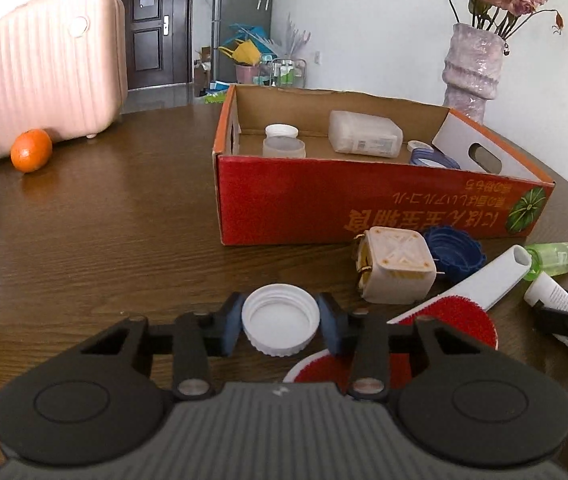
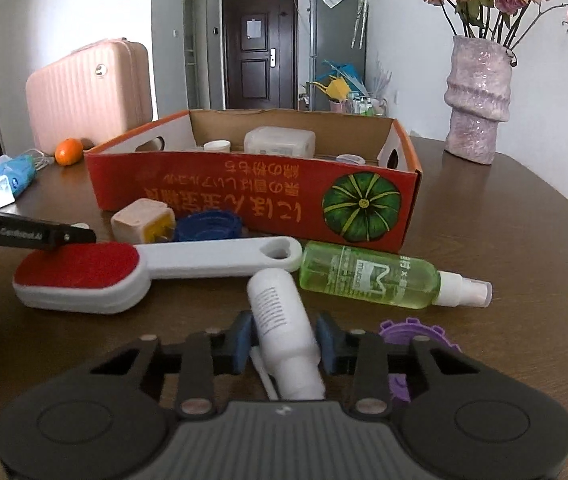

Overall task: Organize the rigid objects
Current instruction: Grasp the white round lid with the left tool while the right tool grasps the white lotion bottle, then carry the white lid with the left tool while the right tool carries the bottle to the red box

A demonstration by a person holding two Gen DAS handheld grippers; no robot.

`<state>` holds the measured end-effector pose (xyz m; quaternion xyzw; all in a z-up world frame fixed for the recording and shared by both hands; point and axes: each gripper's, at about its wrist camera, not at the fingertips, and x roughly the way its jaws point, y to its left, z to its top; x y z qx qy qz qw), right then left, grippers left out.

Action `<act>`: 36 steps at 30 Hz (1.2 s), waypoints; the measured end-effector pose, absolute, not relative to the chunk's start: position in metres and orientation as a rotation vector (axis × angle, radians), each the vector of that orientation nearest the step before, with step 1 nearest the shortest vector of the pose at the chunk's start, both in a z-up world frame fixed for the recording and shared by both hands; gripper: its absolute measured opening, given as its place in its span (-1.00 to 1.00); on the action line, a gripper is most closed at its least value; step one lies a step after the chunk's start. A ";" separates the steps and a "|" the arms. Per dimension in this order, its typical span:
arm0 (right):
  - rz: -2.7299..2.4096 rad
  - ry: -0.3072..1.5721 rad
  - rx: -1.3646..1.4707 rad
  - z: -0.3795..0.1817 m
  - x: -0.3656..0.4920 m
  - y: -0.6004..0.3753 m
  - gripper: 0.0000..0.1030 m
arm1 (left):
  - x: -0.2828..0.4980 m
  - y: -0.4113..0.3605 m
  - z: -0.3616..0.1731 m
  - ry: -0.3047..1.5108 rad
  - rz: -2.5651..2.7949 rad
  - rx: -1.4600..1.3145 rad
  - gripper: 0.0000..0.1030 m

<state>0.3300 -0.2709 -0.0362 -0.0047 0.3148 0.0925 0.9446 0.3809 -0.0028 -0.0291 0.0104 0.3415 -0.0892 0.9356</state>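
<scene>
My left gripper (image 1: 281, 322) is shut on a white screw lid (image 1: 279, 316), its blue pads pressing on both sides of the rim, low over the brown table. My right gripper (image 2: 284, 344) is shut on a white bottle (image 2: 277, 308) that lies on the table and points away from me. Behind both stands an open red cardboard box (image 1: 364, 208) holding a clear jar (image 1: 284, 146) and a rectangular plastic container (image 1: 364, 134). In front of the box lie a cream plug adapter (image 1: 398, 270), a blue lid (image 1: 454, 252), a red-and-white lint brush (image 2: 79, 276) and a green spray bottle (image 2: 368, 276).
A purple gear-shaped piece (image 2: 416, 332) lies beside my right fingers. A pink suitcase (image 1: 43, 64) and an orange (image 1: 31, 150) sit at the far left, near a blue tissue pack (image 2: 3, 184). A vase of dried roses (image 2: 478, 100) stands at the far right. The table edge curves along the right.
</scene>
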 end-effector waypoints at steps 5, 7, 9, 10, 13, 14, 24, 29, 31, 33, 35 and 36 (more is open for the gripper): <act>0.193 0.636 -0.004 -0.036 0.326 -0.269 -0.48 | 0.364 -0.006 -0.018 0.639 -0.160 0.041 -0.21; 0.196 0.631 -0.006 -0.034 0.317 -0.267 -0.48 | 0.350 -0.005 -0.013 0.622 -0.153 0.040 -0.21; 0.192 0.618 -0.010 -0.029 0.304 -0.266 -0.48 | 0.333 -0.003 -0.007 0.604 -0.144 0.039 -0.21; 0.192 0.611 -0.007 -0.027 0.297 -0.266 -0.48 | 0.324 -0.002 -0.004 0.593 -0.146 0.037 -0.21; 0.189 0.584 -0.004 -0.017 0.273 -0.268 -0.48 | 0.291 0.001 0.007 0.553 -0.134 0.040 -0.21; 0.190 0.573 -0.002 -0.014 0.265 -0.269 -0.48 | 0.280 0.002 0.011 0.539 -0.132 0.036 -0.21; 0.239 0.437 -0.004 0.025 0.185 -0.256 -0.48 | 0.181 0.007 0.049 0.431 -0.175 -0.009 -0.21; 0.247 0.377 -0.008 0.040 0.149 -0.252 -0.48 | 0.147 0.005 0.064 0.373 -0.186 -0.014 -0.21; 0.243 0.357 -0.007 0.045 0.137 -0.254 -0.48 | 0.134 0.004 0.068 0.354 -0.191 -0.016 -0.21; 0.236 0.339 -0.005 0.049 0.124 -0.255 -0.48 | 0.124 0.004 0.072 0.340 -0.195 -0.020 -0.21; 0.229 0.324 0.001 0.052 0.112 -0.258 -0.48 | 0.113 0.003 0.075 0.325 -0.196 -0.025 -0.21; 0.228 0.320 0.003 0.053 0.108 -0.258 -0.48 | 0.109 0.004 0.077 0.317 -0.200 -0.023 -0.21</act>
